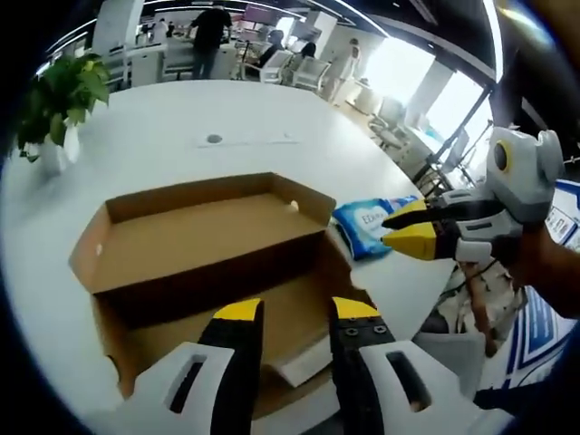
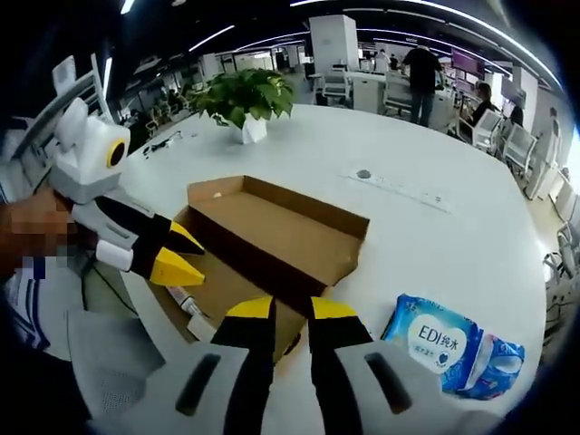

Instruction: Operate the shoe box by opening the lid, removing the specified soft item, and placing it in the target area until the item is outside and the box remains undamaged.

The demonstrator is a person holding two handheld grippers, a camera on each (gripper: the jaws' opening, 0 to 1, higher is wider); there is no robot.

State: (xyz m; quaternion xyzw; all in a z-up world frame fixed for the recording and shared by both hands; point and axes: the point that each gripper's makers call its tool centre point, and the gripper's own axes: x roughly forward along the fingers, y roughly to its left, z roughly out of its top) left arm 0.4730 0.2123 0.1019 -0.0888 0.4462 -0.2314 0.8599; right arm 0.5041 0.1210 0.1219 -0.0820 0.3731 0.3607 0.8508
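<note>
The shoe box (image 1: 213,263) lies open on a white round table (image 1: 172,136), its lid (image 1: 204,231) folded back and away so the brown inside faces up; in the right gripper view the same shoe box (image 2: 263,245) sits just beyond that gripper's jaws, and its near end is cut off behind them. The soft item, a blue and white wipes pack (image 1: 372,225), rests on the table just beside the box's far right corner, outside it; the right gripper view shows the pack (image 2: 450,353) lying flat to the right, apart from the box, with part of its printing readable and its far end blurred near the rim. The left gripper (image 1: 297,313) hangs over the box's near end with its yellow-tipped jaws spread and nothing between them; a pale flat piece under them is hard to make out. The right gripper (image 2: 290,310) is empty too, with a narrow gap between its jaws. Seen from the left, the right gripper (image 1: 405,230) has its tips near the pack, though whether they touch it cannot be told. A potted plant (image 2: 243,98) stands at the table's far side, and people stand among desks beyond.
</note>
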